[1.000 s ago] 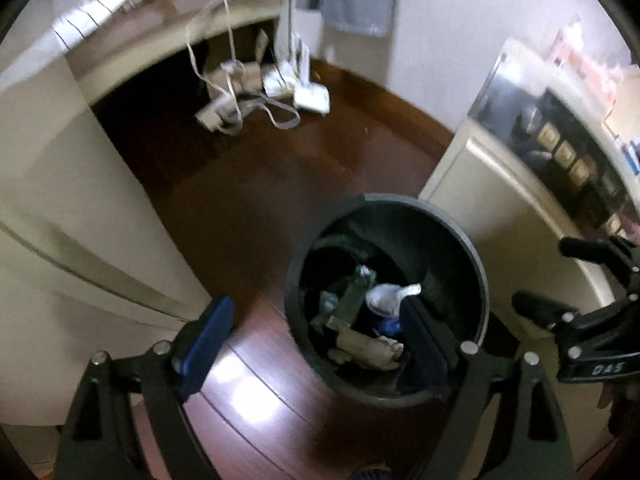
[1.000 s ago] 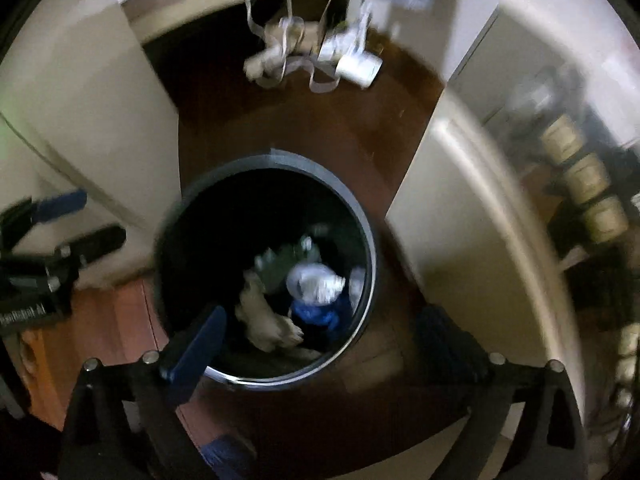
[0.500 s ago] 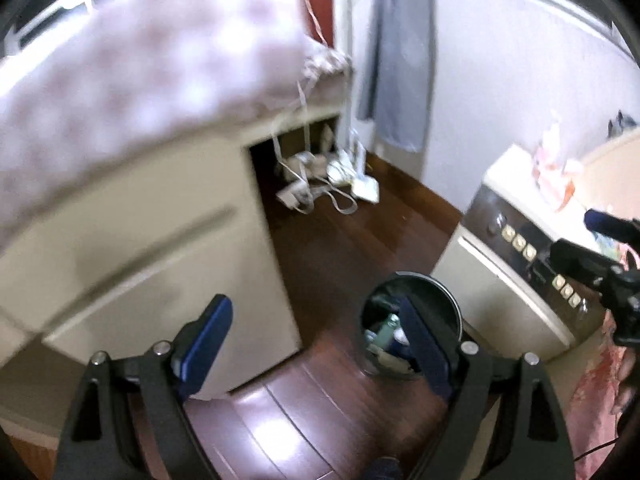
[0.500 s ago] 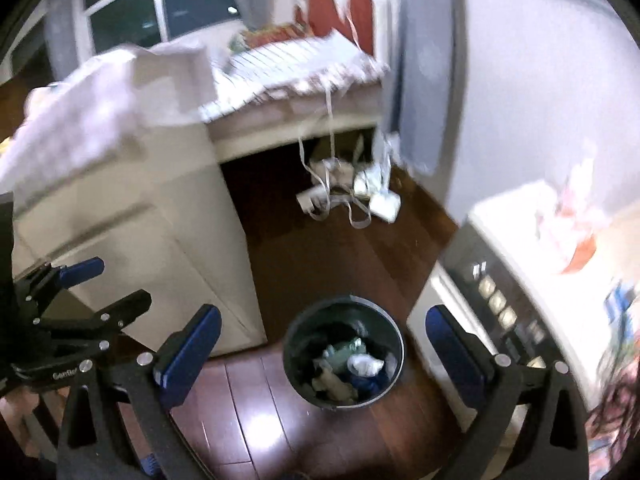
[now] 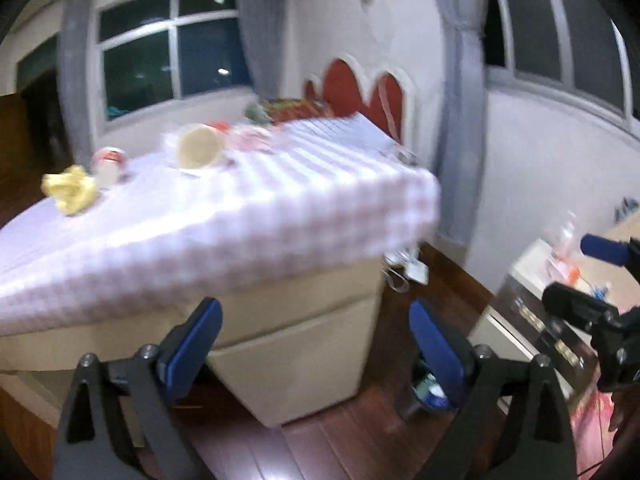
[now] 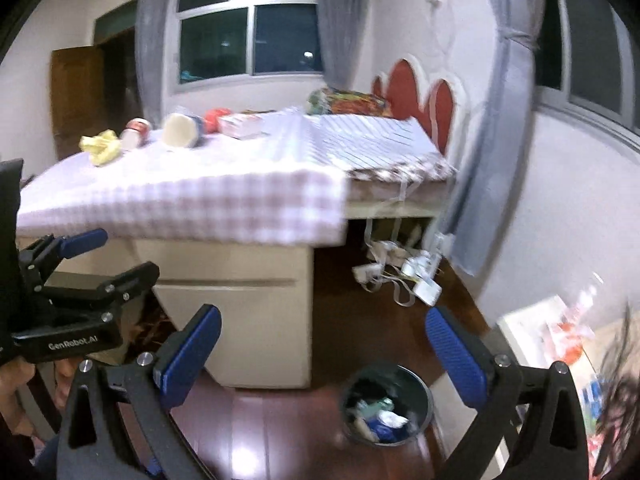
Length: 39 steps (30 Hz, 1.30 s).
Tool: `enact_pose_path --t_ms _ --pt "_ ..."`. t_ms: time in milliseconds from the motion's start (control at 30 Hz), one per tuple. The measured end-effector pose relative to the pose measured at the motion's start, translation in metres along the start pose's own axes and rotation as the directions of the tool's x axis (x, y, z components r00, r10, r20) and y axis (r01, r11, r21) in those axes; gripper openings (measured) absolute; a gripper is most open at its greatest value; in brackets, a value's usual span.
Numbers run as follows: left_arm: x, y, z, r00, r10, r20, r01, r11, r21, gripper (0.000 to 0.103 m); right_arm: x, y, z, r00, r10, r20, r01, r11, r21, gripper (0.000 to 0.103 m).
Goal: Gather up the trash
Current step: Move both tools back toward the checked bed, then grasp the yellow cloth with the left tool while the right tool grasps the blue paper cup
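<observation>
The right gripper (image 6: 322, 350) has its blue-padded fingers (image 6: 456, 354) spread wide, with nothing between them. The left gripper (image 5: 316, 344) is likewise spread wide and empty. Below the right gripper, on the dark wood floor (image 6: 256, 436), stands a round black trash bin (image 6: 387, 408) holding crumpled wrappers and scraps, just beside the cream cabinet (image 6: 240, 312) that carries the surface. Beyond the bin, a tangle of white cables and adapters (image 6: 400, 268) lies on the floor under the surface. On the checked tablecloth (image 6: 192, 200), far from the bin, sit a crumpled yellow paper (image 6: 100, 146), a small can (image 6: 134, 132), a tipped paper cup (image 6: 182, 130) and a flat box (image 6: 240, 125). Grey curtains (image 6: 492, 128) hang by the windows behind.
</observation>
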<state>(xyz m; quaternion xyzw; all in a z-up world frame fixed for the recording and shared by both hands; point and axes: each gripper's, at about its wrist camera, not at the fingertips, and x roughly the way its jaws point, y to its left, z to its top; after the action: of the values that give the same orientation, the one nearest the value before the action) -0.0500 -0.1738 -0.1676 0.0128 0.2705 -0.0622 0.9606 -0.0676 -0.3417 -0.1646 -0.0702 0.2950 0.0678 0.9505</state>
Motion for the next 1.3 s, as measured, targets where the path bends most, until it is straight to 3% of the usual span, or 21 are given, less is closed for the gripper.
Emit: enact_pose_path --t_ms 167,333,633,967,1300 --pt "-0.01 0.074 0.012 0.991 0.127 0.046 -0.124 0.99 -0.075 0.096 0.011 0.053 0.042 0.997 0.069 0.03 -0.068 0.997 -0.039 0.103" --pt "-0.002 0.144 0.012 0.975 0.219 0.034 -0.212 0.966 -0.15 0.096 0.045 0.1 0.081 0.989 0.142 0.029 -0.141 0.989 -0.038 0.103" --pt "0.043 0.235 0.042 0.947 0.322 0.001 -0.313 0.923 -0.223 0.096 0.134 0.153 0.155 0.982 0.19 0.001 -0.19 0.981 -0.03 0.103" --pt "0.081 0.274 0.076 0.949 0.316 -0.012 -0.31 0.922 -0.232 0.096 0.201 0.185 0.198 0.979 0.198 -0.043 -0.199 0.98 -0.008 0.103" --pt "0.106 0.291 0.106 0.95 0.311 -0.019 -0.308 0.929 -0.204 0.096 0.238 0.197 0.221 0.977 0.193 -0.092 -0.194 0.981 0.001 0.103"
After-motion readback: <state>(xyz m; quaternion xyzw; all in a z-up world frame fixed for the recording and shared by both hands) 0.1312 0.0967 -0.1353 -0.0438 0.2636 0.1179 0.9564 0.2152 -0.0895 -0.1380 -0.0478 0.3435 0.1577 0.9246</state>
